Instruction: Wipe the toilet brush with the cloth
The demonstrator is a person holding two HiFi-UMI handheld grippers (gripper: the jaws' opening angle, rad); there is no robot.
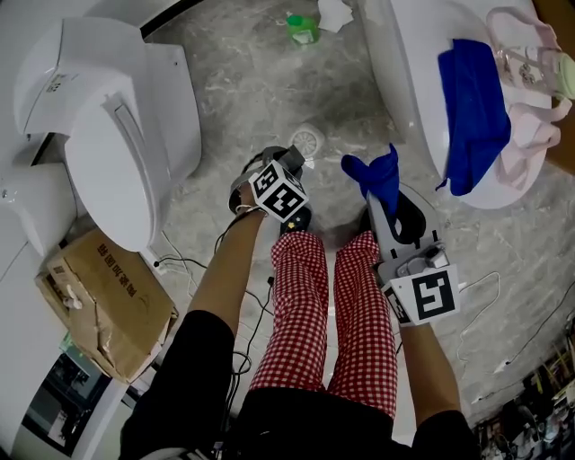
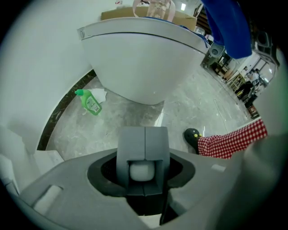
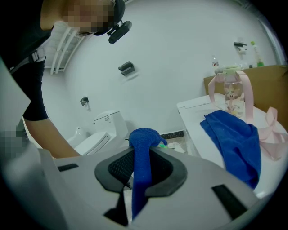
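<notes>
Gripping a white rounded stub, the fingers (image 2: 133, 146) of the left gripper (image 2: 145, 134) are clenched together on it with no gap showing between them; I judge the stub to be the handle end of the toilet brush (image 2: 141, 170), though no view shows the rest of the brush clearly. Across from it, the right gripper (image 1: 384, 216) is likewise clamped, its fingers grasping the blue cloth (image 3: 143, 139), which stands up in a bunch past the fingertips and trails down between them. From the head view the two grippers are held out over the person's red checked trousers (image 1: 332, 314), near one another but apart, and the cloth touches nothing in the left gripper. A round white thing (image 1: 308, 139) lies on the marble floor (image 1: 243, 81) just beyond the left gripper; whether it is the brush head or a drain, I cannot tell. Farther out stand a toilet (image 1: 108, 117) on the left, a white tub (image 1: 409, 81) on the right with a second blue cloth (image 1: 472, 99) draped over its rim, and a green bottle (image 1: 303, 27) on the floor between them. As I read it, both things are in hand but no wiping contact has been made, so the wiping itself remains to do.
</notes>
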